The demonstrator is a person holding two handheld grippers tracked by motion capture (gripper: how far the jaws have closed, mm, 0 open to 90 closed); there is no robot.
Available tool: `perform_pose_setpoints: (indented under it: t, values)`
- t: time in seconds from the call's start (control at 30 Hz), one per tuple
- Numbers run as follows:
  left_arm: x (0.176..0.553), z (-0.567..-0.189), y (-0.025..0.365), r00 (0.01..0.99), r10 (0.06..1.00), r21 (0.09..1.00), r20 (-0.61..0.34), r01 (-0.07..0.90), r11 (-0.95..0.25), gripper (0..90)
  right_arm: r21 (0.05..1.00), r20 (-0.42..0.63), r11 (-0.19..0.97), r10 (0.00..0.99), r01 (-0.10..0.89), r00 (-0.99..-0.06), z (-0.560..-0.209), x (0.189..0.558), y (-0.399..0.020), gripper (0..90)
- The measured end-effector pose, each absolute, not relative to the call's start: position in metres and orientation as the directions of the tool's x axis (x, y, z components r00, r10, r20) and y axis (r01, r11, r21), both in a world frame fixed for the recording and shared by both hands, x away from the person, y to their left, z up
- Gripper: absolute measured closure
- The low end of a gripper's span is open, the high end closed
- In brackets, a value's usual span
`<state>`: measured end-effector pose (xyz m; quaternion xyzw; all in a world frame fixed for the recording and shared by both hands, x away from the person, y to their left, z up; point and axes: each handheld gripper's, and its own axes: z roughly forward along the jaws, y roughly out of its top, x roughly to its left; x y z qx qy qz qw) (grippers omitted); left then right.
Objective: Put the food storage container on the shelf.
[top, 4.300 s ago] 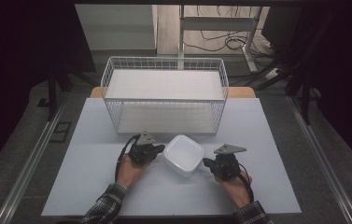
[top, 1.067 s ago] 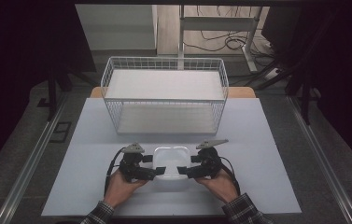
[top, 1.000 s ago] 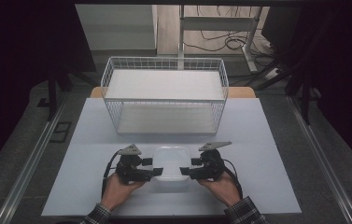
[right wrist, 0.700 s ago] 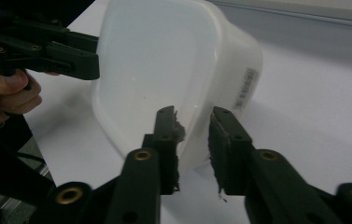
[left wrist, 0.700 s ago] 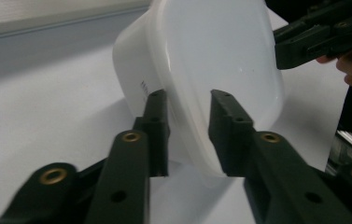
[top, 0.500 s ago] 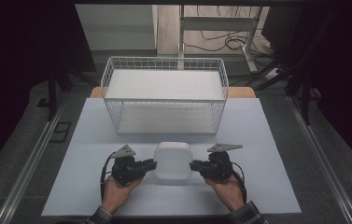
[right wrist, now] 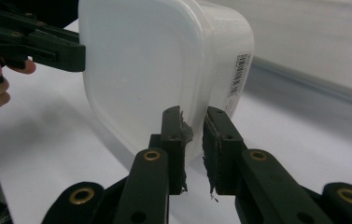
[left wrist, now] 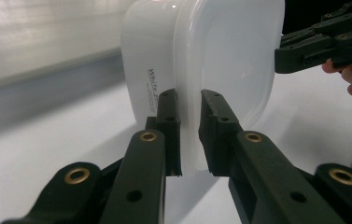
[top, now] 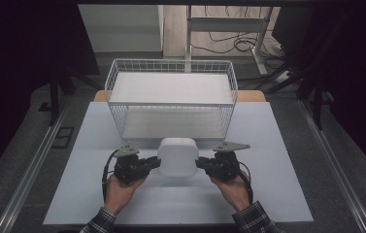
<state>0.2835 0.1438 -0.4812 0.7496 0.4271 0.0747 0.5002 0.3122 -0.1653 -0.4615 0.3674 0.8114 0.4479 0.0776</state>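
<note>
White plastic makes up the tub (top: 177, 156), which hangs between the two grippers above the near middle of the desk (top: 277, 194), just in front of the wire basket (top: 171, 99). The left gripper (top: 154, 164) has just closed its jaws on the tub's rim at one side; the right gripper (top: 201, 164) has just closed its jaws on the opposite rim. Seen from the left gripper view, the tub (left wrist: 201, 65) stands on edge, its lid face turned sideways. Both hands sit equally near. The basket lies straight ahead toward the far edge, so my guess is the next move carries the tub forward and up over the wire wall.
</note>
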Motion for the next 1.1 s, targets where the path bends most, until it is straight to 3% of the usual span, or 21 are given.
perform_pose_setpoints:
  t: [0.73, 1.1]
  values:
    - [0.334, -0.468, 0.143, 0.601, 0.743, 0.831, -0.294, 0.545, -0.112, 79.3, 0.81, 0.149, 0.317, 0.702, 0.493, -0.696, -0.449, 0.365, -0.155, 76.4]
    - [0.364, -0.479, 0.14, 0.573, 0.764, 0.809, -0.298, 0.576, -0.117, 79.1, 0.793, 0.148, 0.313, 0.734, 0.523, -0.663, -0.461, 0.395, -0.15, 75.6]
